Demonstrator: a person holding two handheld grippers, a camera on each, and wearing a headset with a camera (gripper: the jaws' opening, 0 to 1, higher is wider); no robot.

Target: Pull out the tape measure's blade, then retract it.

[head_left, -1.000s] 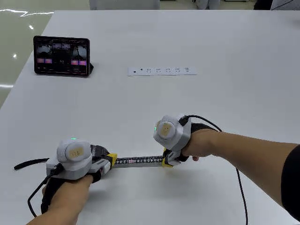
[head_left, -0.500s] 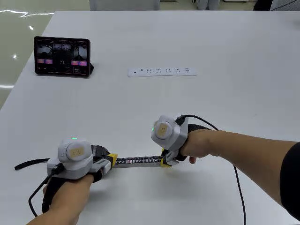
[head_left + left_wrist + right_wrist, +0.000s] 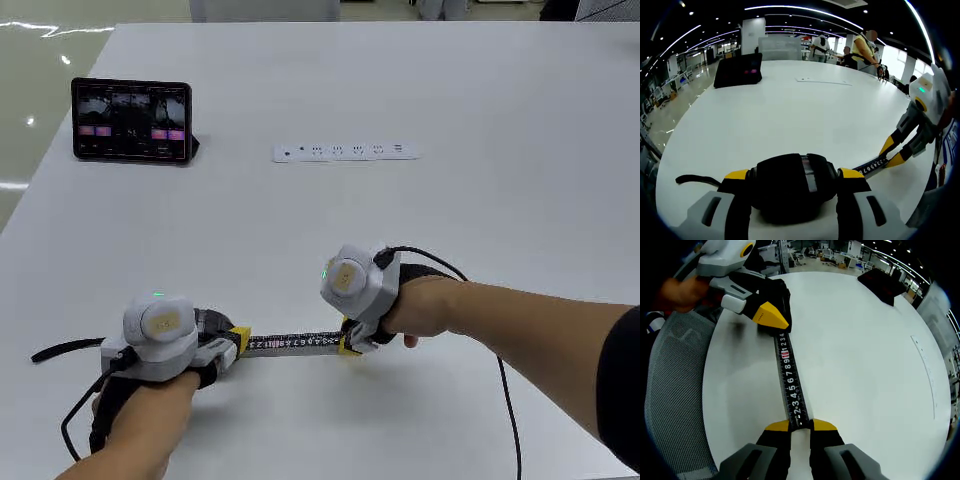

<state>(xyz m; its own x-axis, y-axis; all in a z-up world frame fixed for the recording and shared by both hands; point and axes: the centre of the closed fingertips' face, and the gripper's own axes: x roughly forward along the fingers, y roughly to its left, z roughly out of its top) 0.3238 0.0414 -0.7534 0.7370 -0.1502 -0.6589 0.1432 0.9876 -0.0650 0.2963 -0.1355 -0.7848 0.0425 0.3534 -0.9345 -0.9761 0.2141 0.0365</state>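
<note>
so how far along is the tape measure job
Done: the blade is partly out, stretched between the two grippers with its numbers showing. In hand: the left gripper clamps the case, and the right gripper pinches the blade's tip. Left: retracting it fully.

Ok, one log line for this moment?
left tongs: shut on tape measure | right tongs: shut on blade end | blade: partly out, along table
</note>
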